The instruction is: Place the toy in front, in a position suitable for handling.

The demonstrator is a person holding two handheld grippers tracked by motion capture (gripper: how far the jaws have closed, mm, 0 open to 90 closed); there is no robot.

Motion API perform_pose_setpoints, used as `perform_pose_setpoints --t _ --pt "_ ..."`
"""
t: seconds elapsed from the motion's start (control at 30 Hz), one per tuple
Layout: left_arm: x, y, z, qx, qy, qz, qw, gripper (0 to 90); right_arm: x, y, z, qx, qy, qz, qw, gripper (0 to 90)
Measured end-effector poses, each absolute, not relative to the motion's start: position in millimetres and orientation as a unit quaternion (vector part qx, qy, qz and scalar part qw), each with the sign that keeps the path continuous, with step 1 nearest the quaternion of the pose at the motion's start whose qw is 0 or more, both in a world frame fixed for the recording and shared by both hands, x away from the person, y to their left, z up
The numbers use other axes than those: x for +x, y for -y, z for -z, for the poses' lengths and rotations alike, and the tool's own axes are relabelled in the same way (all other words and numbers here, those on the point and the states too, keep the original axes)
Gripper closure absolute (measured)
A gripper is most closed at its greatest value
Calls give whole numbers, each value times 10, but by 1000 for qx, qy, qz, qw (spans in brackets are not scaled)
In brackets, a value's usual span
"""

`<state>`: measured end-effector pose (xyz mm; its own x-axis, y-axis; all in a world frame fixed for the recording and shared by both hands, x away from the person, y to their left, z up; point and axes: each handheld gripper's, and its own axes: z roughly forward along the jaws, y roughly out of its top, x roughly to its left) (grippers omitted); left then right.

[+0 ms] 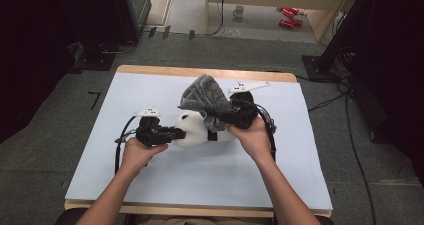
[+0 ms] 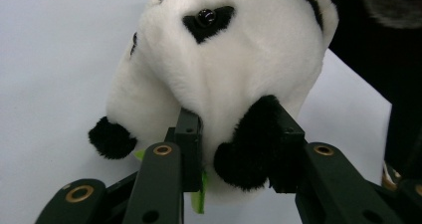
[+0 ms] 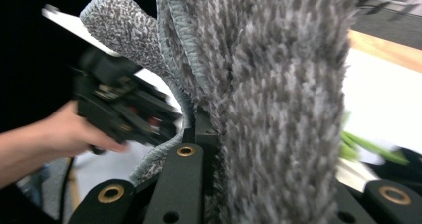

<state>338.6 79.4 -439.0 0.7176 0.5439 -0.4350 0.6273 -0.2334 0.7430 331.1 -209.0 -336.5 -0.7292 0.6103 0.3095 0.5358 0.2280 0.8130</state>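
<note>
While your left gripper point(image 2: 239, 134) pinches the panda point(image 2: 224, 69), hold it steady. Lift the towel point(image 3: 263, 99), clamped in your right gripper point(image 1: 235, 114), slowly clear.

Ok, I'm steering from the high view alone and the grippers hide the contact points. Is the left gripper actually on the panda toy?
Observer: Yes. In the left gripper view the left gripper has its jaws on either side of the panda's black ear, pads against it.
Operator: And what is the right one carrying?
Observer: The right gripper is shut on the grey towel, which hangs thick over its jaws.
Operator: Anything under the panda I can't see?
Observer: A green tag sticks out beneath its head, beside the left jaw.
</note>
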Motion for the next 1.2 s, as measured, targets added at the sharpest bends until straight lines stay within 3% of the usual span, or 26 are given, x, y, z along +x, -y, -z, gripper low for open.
perform_pose_setpoints --t 0.2,0.43,0.6,0.73,1.07,1.2 --pt "3362 -728 4401 779 -377 29 500 627 3272 1812 3496 360 -787 -501 -5 799" --pt "3349 -705 4400 782 -388 20 487 615 3337 1598 3900 376 -795 -474 -43 799" --pt "3359 -705 4409 784 -385 17 487 611 3311 1570 3875 358 -822 -443 16 799" --pt "3368 -712 4403 788 -383 14 481 610 3307 1596 3852 357 -829 -429 35 799" --pt "3437 -780 4411 782 -395 22 481 608 3404 1900 3812 402 -818 -406 61 798" --pt "3454 -780 4405 783 -393 20 482 607 3467 2034 3823 420 -807 -411 51 799"
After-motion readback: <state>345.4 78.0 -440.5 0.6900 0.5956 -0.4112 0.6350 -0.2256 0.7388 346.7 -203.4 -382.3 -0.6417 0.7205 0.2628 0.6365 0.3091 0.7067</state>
